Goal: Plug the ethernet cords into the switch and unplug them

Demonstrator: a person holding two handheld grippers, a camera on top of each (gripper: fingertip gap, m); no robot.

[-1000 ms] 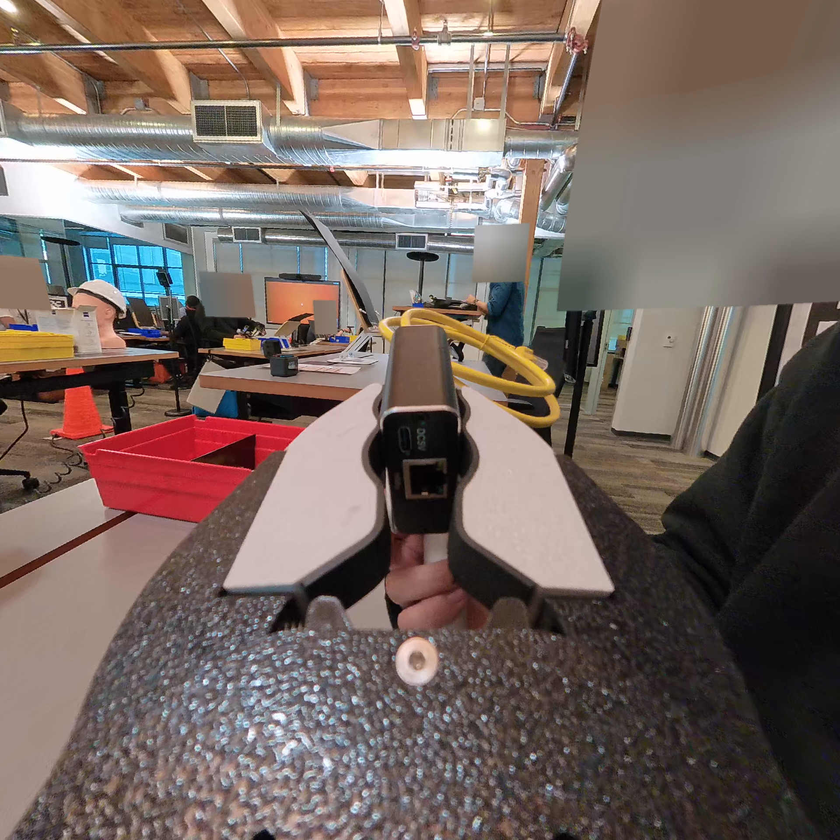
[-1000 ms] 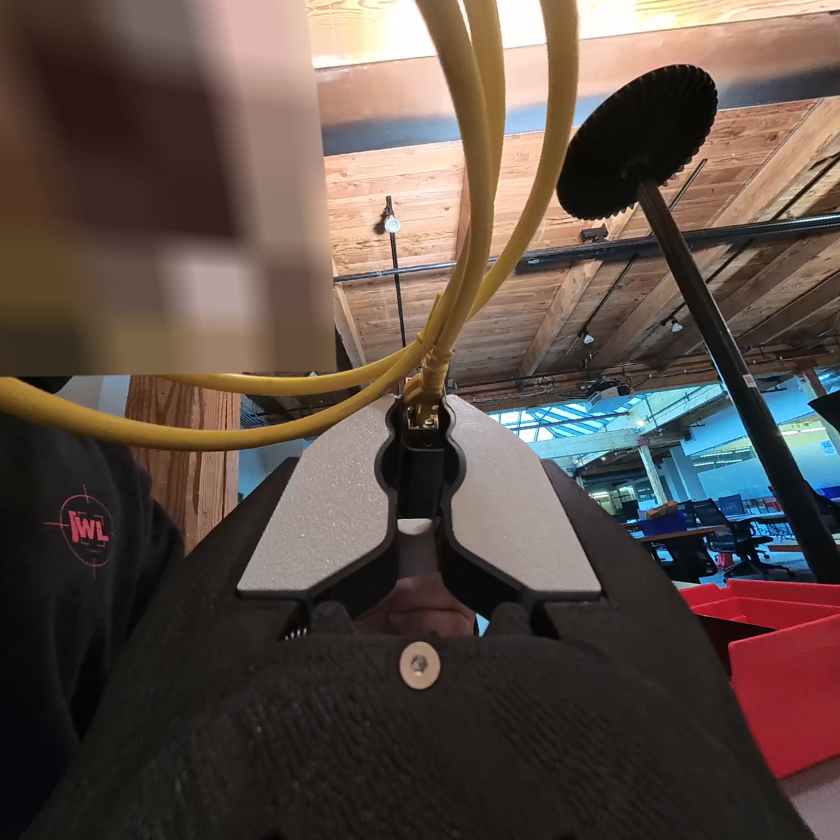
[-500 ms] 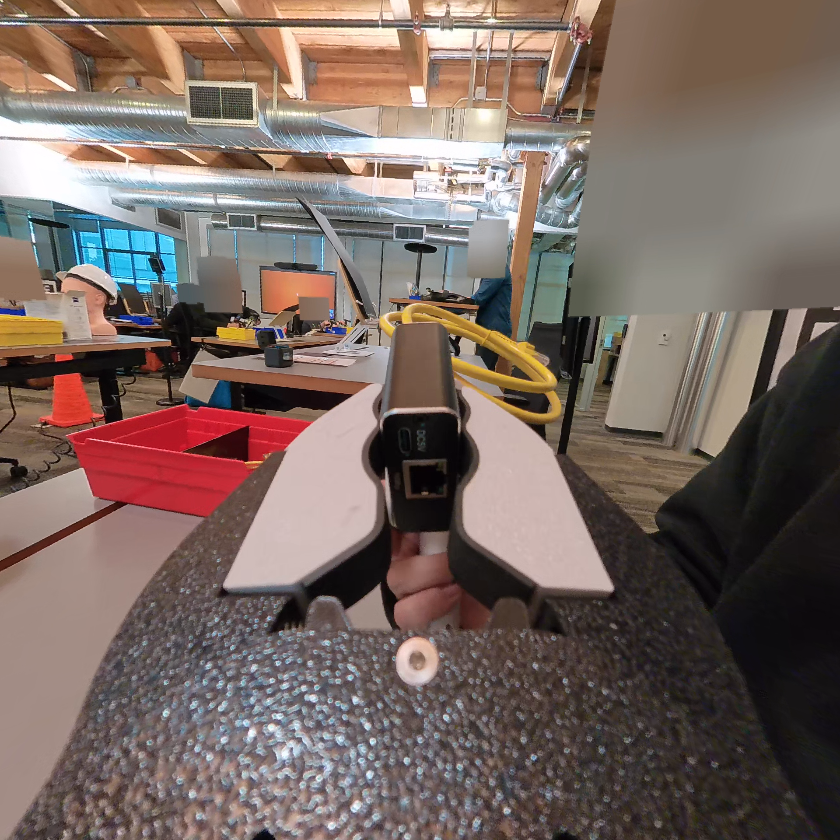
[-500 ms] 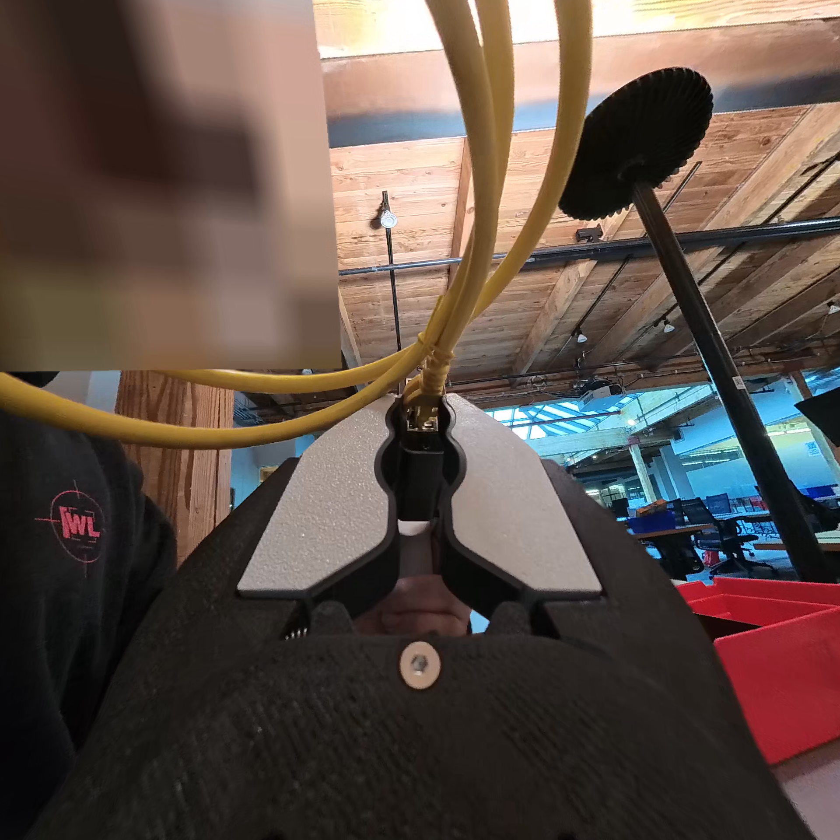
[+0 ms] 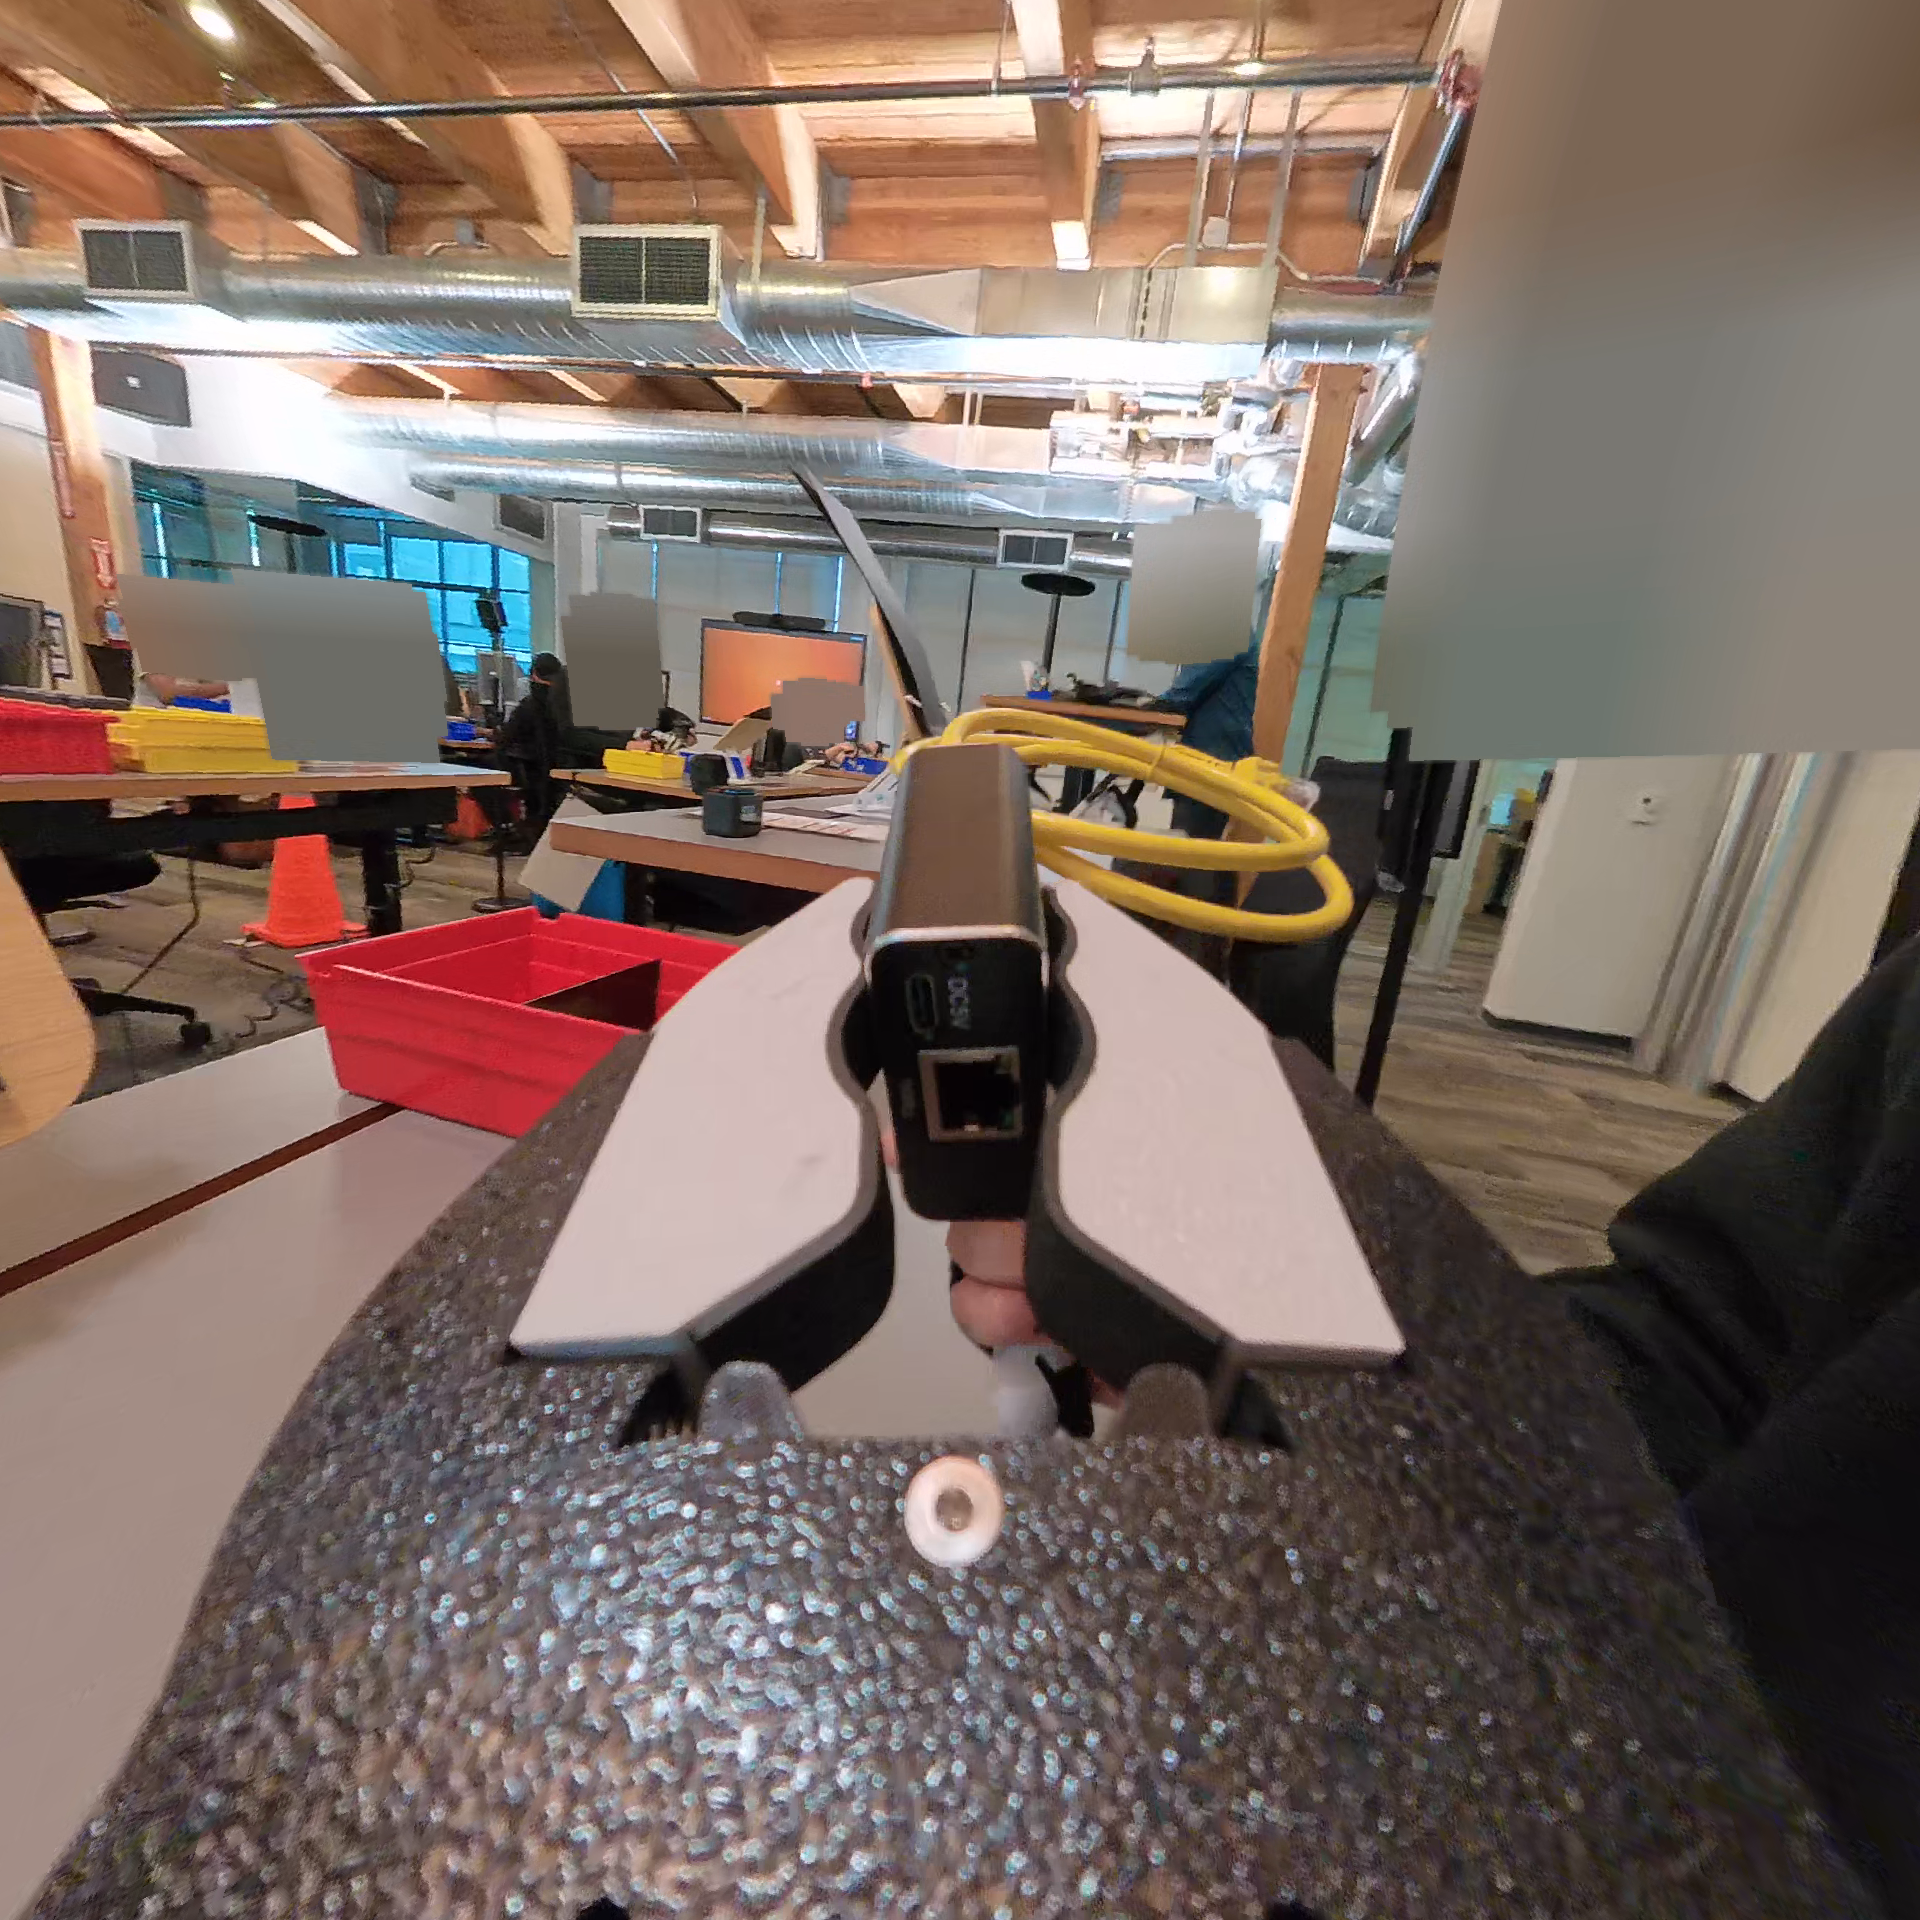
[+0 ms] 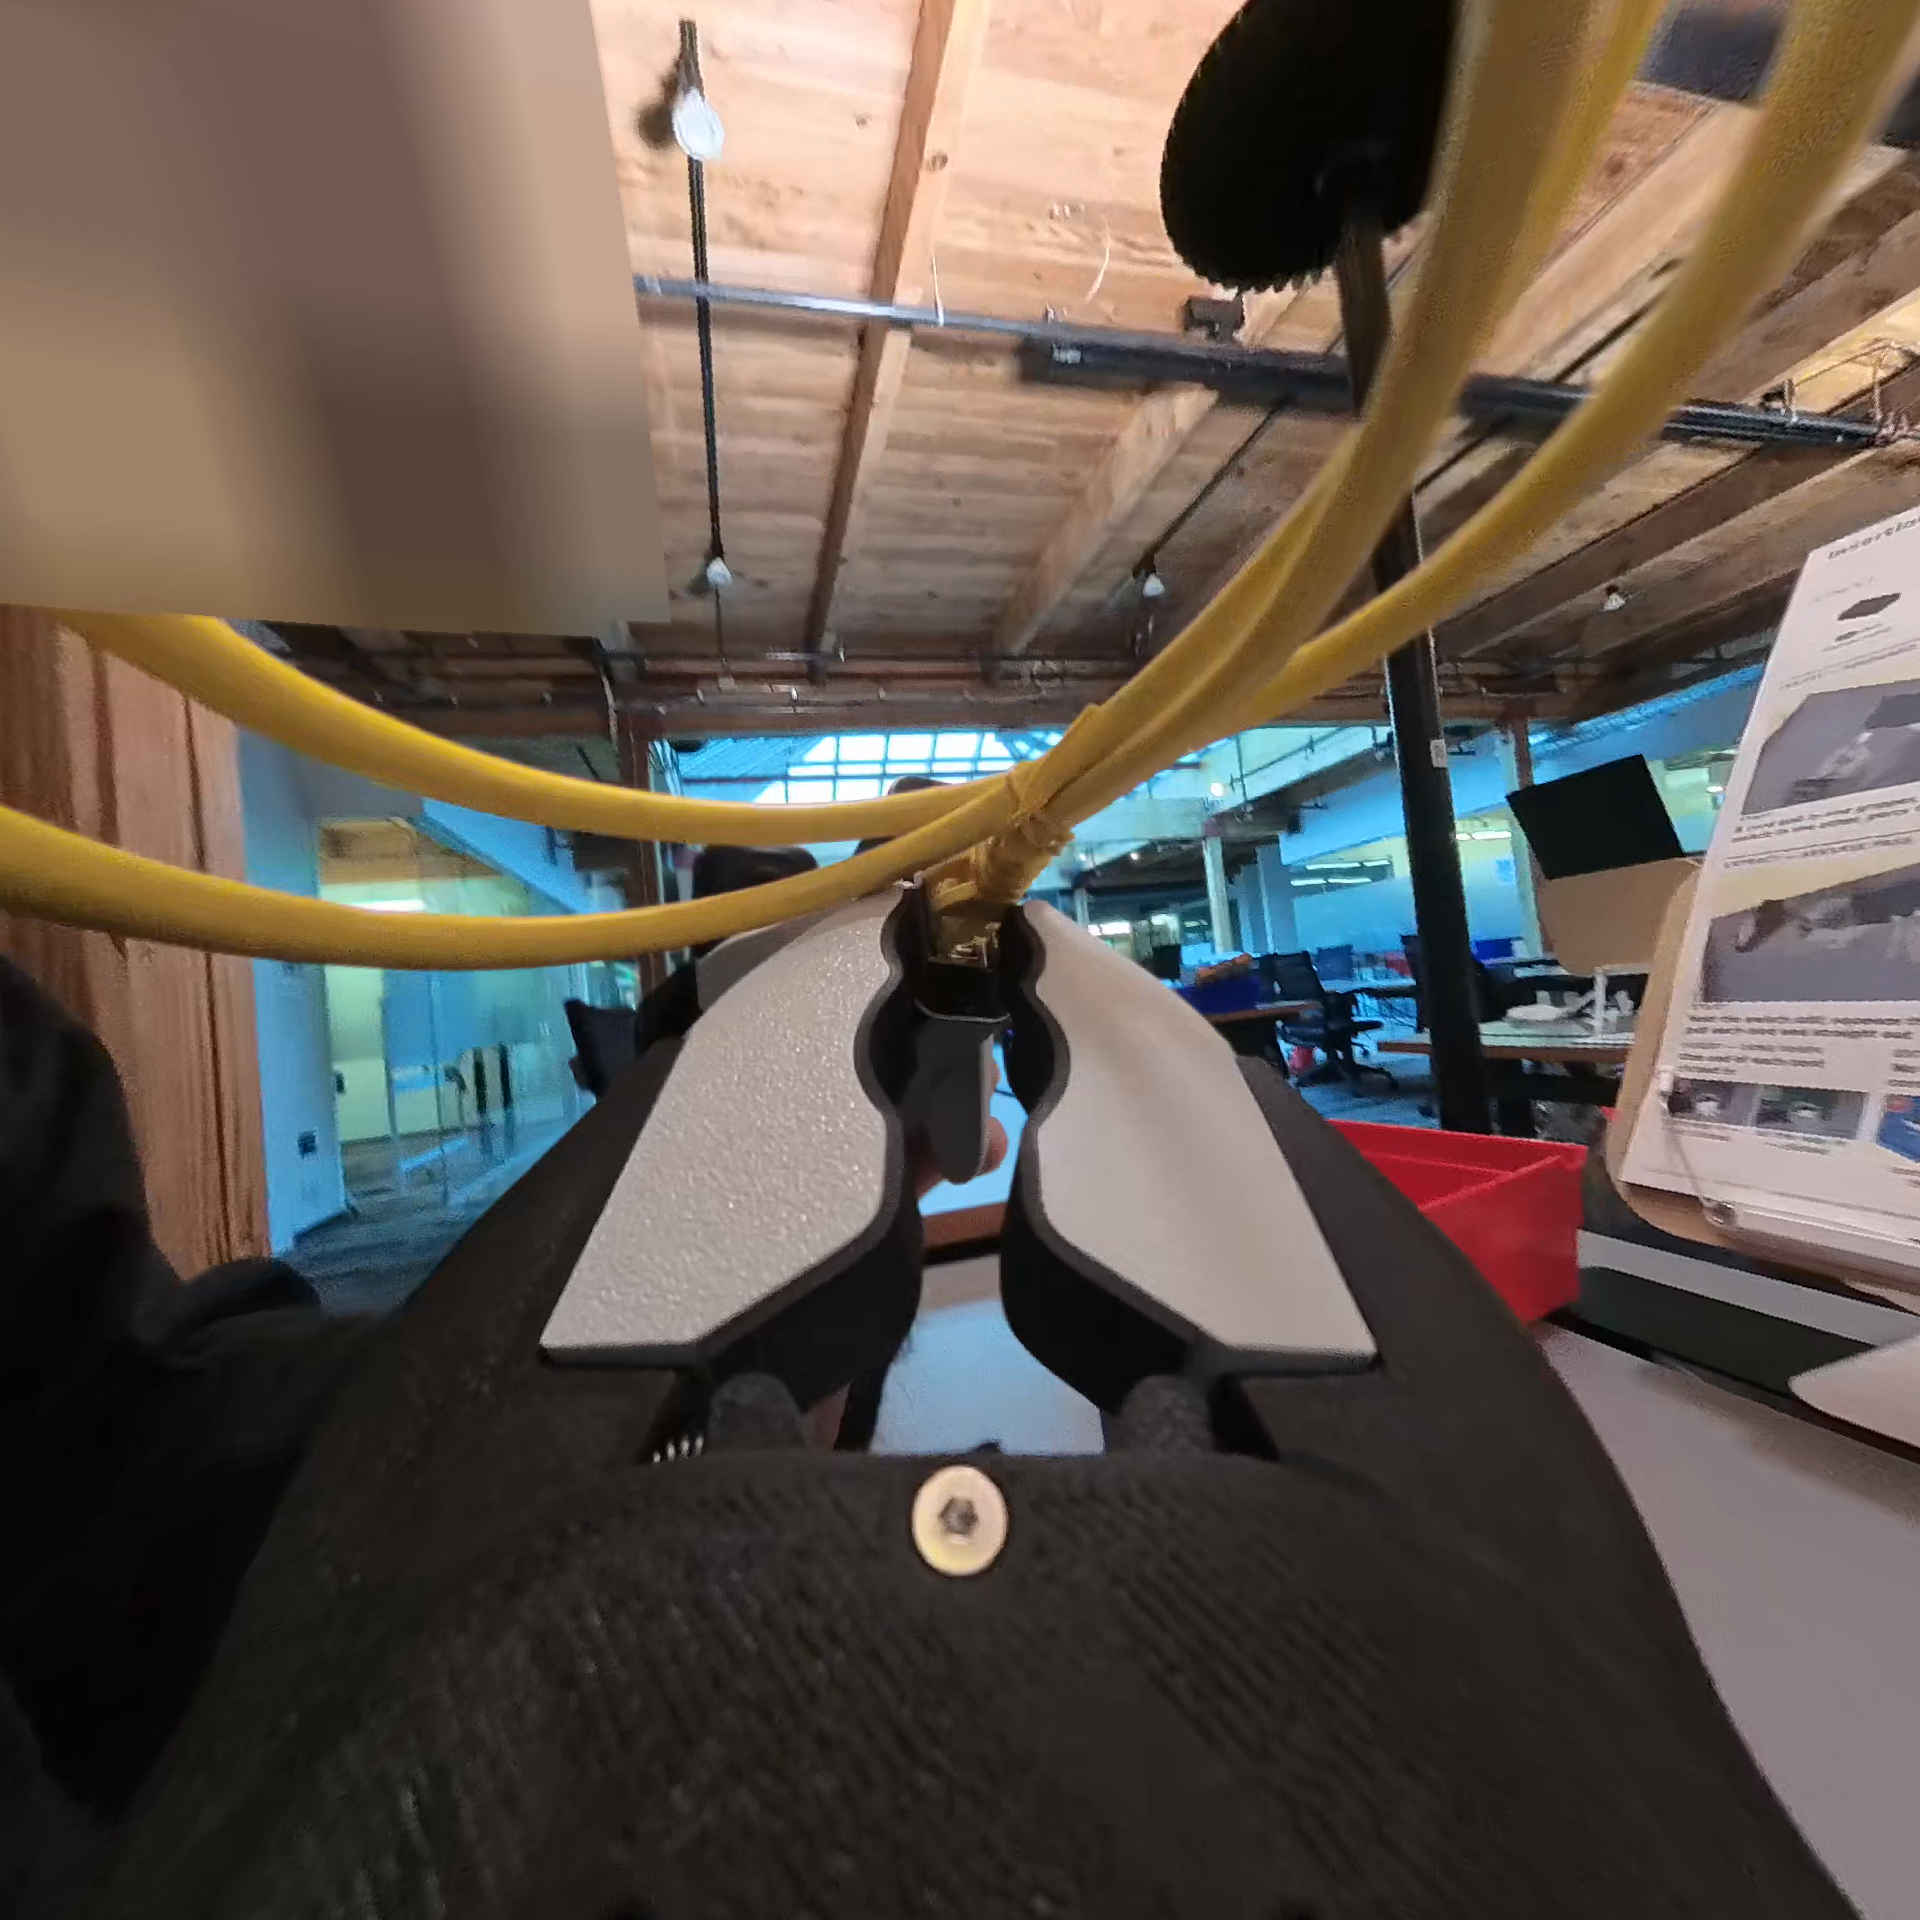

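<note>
My left gripper (image 5: 956, 904) is shut on a black switch (image 5: 956, 1049) and holds it above the table. An empty ethernet port on the switch faces the camera. A coiled yellow ethernet cord (image 5: 1226, 852) hangs behind the switch's far end; where it joins the switch is hidden. In the right wrist view, my right gripper (image 6: 961, 920) points upward and its tips pinch the cord's plug (image 6: 966, 940). The yellow cord (image 6: 416, 935) loops away to both sides. A narrow black piece sits just behind the plug, between the fingers; I cannot tell what it is.
A red bin (image 5: 468, 997) stands on the grey table (image 5: 156, 1299) ahead to the left; it also shows in the right wrist view (image 6: 1455, 1195). A printed sheet on a stand (image 6: 1787, 935) is close on the right. A black pole (image 6: 1423, 831) rises behind. A person's dark sleeve (image 5: 1766, 1351) is at the right. Less than 4 cm separates the two grippers' tips.
Both grippers keep their hold. The right wrist view has tilted down and swung, bringing the sheet on its stand into view. The left wrist view has turned slightly, and the red bin sits nearer the middle.
</note>
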